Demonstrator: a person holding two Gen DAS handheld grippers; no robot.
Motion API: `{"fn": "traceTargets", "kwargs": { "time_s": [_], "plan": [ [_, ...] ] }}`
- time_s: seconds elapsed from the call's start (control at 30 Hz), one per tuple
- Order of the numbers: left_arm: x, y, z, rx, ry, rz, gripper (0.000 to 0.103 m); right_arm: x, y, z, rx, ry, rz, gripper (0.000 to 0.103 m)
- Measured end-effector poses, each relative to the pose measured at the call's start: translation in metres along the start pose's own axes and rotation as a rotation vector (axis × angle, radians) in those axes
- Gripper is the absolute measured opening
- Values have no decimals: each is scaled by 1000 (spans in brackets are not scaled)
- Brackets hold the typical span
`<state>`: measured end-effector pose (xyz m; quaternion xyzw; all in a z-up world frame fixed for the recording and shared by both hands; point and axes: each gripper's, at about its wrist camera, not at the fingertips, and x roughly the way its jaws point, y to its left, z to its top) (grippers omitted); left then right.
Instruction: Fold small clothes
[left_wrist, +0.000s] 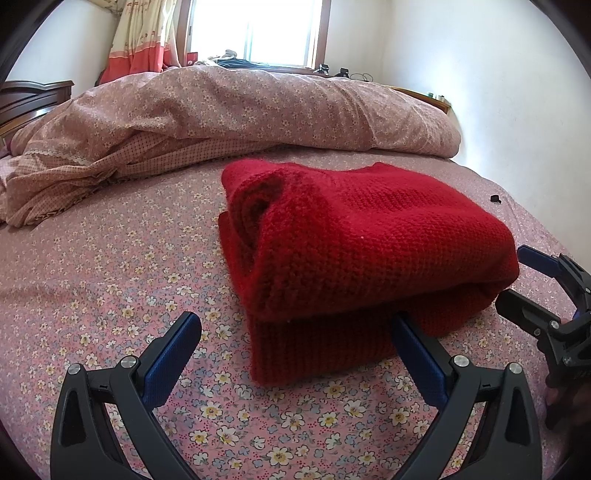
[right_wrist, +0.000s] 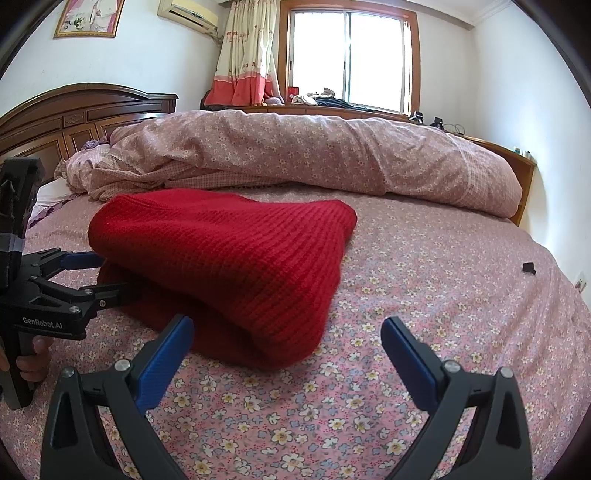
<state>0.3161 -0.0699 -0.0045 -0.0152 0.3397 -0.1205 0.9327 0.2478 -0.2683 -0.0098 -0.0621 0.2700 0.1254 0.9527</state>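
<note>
The folded red sweater (left_wrist: 362, 251) lies on the bed (left_wrist: 110, 280), below the rolled quilt (left_wrist: 258, 110). Both hand-held grippers, left (left_wrist: 295, 336) and right (right_wrist: 286, 332), gape empty at the sweater's near edge. Judgement: square the layers gently.

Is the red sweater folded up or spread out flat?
Folded. The red knitted sweater lies as a thick bundle on the flowery pink bedsheet, its top layer doubled over the lower one.

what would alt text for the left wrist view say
A folded red knitted sweater lies on a pink floral bedsheet, just ahead of the left gripper, whose blue-padded jaws are open. The right gripper, also open, reaches in from the right edge; a rumpled quilt lies behind.
</note>
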Motion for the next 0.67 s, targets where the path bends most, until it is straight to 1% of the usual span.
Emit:
{"fn": "traceTargets", "kwargs": {
  "time_s": [0.67],
  "plan": [
    [0,0,1,-4,6,2,99,3,-2,1,0,9,1,103]
  ]
}}
